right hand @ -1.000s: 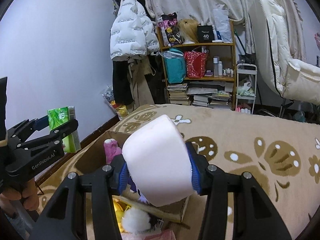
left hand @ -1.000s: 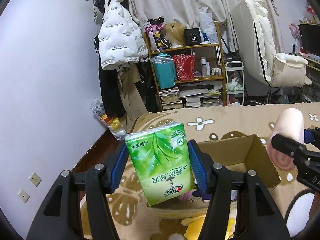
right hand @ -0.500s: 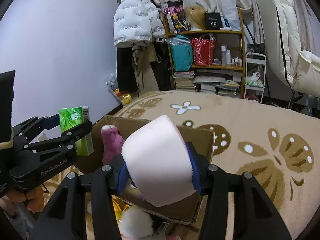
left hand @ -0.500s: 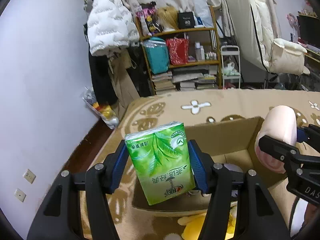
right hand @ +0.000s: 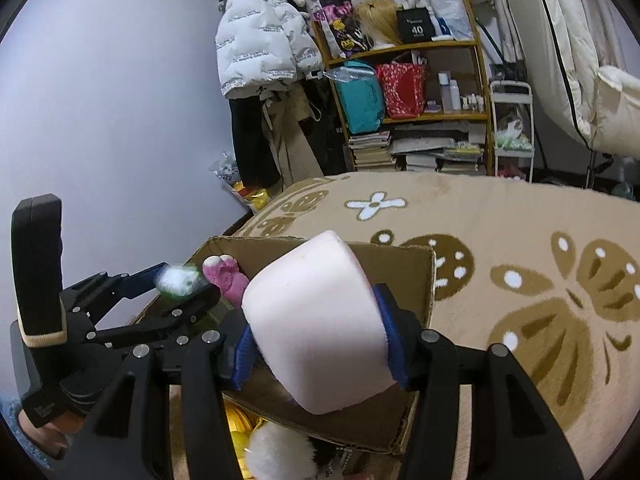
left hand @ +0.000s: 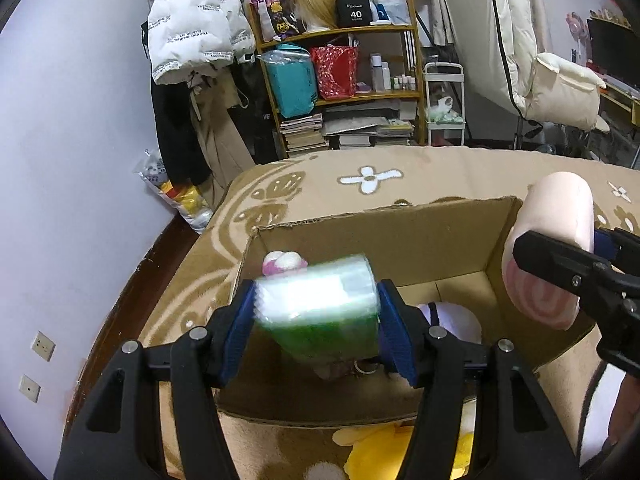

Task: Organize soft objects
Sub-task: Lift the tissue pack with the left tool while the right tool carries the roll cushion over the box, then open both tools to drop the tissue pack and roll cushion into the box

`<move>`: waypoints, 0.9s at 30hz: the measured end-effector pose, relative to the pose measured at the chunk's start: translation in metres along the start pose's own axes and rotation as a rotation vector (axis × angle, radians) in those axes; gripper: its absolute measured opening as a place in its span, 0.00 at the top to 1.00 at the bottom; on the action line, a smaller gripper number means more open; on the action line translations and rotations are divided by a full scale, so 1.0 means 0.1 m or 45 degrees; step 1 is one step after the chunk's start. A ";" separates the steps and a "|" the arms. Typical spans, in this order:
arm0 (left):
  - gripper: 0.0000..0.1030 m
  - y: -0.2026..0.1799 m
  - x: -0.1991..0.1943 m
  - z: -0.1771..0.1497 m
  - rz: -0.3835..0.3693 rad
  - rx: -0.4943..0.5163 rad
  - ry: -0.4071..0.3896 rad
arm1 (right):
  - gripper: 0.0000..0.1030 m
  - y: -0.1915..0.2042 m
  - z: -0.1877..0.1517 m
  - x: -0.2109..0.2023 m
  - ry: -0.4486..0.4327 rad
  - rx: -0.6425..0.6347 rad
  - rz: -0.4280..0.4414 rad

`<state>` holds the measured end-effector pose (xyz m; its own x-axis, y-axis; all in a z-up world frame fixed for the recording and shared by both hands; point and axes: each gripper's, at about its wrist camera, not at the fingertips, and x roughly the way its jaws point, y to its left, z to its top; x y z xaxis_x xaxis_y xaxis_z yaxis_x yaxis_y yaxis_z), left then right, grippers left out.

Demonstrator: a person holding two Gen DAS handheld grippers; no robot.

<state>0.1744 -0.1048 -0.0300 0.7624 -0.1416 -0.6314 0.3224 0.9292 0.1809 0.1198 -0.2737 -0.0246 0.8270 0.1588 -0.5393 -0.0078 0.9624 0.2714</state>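
An open cardboard box [left hand: 360,236] sits on the patterned beige blanket. My left gripper [left hand: 318,320] is over the box; the green tissue pack [left hand: 320,312] between its blue pads is blurred and tipped forward, so I cannot tell whether the pads still grip it. In the right wrist view the pack [right hand: 178,280] shows blurred at the left gripper's tips. My right gripper [right hand: 320,336] is shut on a pink roll-shaped plush [right hand: 316,320], held above the box's right wall [right hand: 424,280]; the plush also shows in the left wrist view [left hand: 548,248]. A pink plush toy [left hand: 282,262] and a white plush [left hand: 452,316] lie inside the box.
A yellow plush [left hand: 400,452] lies in front of the box, and a white fluffy toy [right hand: 276,452] next to it. A shelf [left hand: 340,80] with bags and books, a hanging white jacket [left hand: 192,28] and a white chair [left hand: 532,60] stand behind. The wall is at the left.
Both grippers have tilted down and moved over the box. The tissue pack has tipped forward between the left pads and is now blurred. The pink roll stays gripped.
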 end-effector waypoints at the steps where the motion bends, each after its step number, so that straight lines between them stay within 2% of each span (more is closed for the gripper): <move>1: 0.41 -0.01 0.01 0.00 0.000 0.002 0.002 | 0.44 -0.01 -0.01 0.01 0.008 0.000 -0.002; 13: 0.40 0.03 0.03 0.00 -0.016 -0.008 0.032 | 0.40 -0.02 -0.06 0.10 0.063 -0.006 -0.030; 15: 0.34 0.04 0.03 0.00 -0.010 -0.008 0.032 | 0.39 -0.02 -0.07 0.10 0.069 -0.007 -0.034; 25: 0.31 0.04 0.04 -0.01 -0.017 0.003 0.058 | 0.37 -0.02 -0.07 0.08 0.062 -0.005 -0.033; 27: 0.25 0.04 0.03 -0.01 -0.016 0.005 0.056 | 0.37 -0.01 -0.07 0.06 0.060 -0.006 -0.030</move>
<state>0.1780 -0.1015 -0.0319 0.7330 -0.1378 -0.6661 0.3340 0.9260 0.1760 0.1210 -0.2722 -0.0340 0.7995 0.1461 -0.5827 0.0089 0.9670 0.2547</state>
